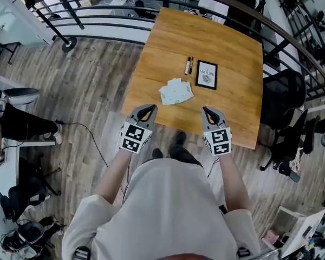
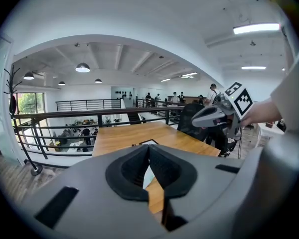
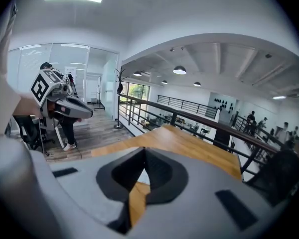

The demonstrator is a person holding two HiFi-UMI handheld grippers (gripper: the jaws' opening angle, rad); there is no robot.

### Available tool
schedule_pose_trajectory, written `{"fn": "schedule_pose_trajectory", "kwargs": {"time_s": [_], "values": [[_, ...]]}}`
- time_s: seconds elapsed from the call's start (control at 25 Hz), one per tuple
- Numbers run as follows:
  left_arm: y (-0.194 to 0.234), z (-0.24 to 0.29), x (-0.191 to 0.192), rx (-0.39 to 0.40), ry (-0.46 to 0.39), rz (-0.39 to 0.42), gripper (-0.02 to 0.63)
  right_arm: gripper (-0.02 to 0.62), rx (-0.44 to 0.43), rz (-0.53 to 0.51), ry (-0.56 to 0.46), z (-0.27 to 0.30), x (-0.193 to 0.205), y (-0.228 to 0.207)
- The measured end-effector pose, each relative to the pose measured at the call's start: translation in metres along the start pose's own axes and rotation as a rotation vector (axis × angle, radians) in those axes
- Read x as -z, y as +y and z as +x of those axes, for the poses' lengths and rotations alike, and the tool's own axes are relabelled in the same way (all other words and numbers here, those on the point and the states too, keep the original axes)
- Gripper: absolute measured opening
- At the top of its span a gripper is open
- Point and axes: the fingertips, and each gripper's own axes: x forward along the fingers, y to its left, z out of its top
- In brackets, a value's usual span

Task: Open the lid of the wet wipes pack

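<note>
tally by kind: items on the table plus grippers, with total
wet wipes pack: 1
black framed card: 1
pen-like sticks: 2, side by side; too small to be certain of the count
grippers: 2, left gripper and right gripper, both with fingers shut on nothing
total: 6

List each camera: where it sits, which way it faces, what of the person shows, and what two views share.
Head view: on the person's head, looking steeply down at the table and wet wipes pack; shows torso, forearms, left gripper, right gripper.
Left gripper view: rides the left gripper, facing across the table toward the railing; jaws shut, empty; right gripper at right.
Right gripper view: rides the right gripper, facing across the table; jaws shut, empty; left gripper at left.
Shared: both gripper views show table and railing.
</note>
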Motion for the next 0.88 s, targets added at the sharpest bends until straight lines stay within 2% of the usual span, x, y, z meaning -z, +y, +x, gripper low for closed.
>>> {"fn": "schedule_pose_trajectory", "kwargs": {"time_s": [0.16,0.36,0.64,0.88], "values": [[-0.016,-0.008,-0.004,0.035,-0.012,-0.014,-0.005,0.003,0.036,0.021,-0.036,-0.028,-0.005,-0.002],[-0.037,-0.015,-0.029,0.053,-0.07,-0.028,-0.005,0.003,0.052,0.065,-0.085,-0.058,-0.008,-0.021],[-0.054,-0.018,-0.051,0.002,-0.108,-0.059,-0.005,0.003,0.016,0.136,-0.119,-0.083,-0.002,-0.045],[-0.066,-0.02,-0.059,-0.028,-0.133,-0.088,-0.005,0.002,-0.028,0.113,-0.153,-0.096,-0.005,-0.058]]}}
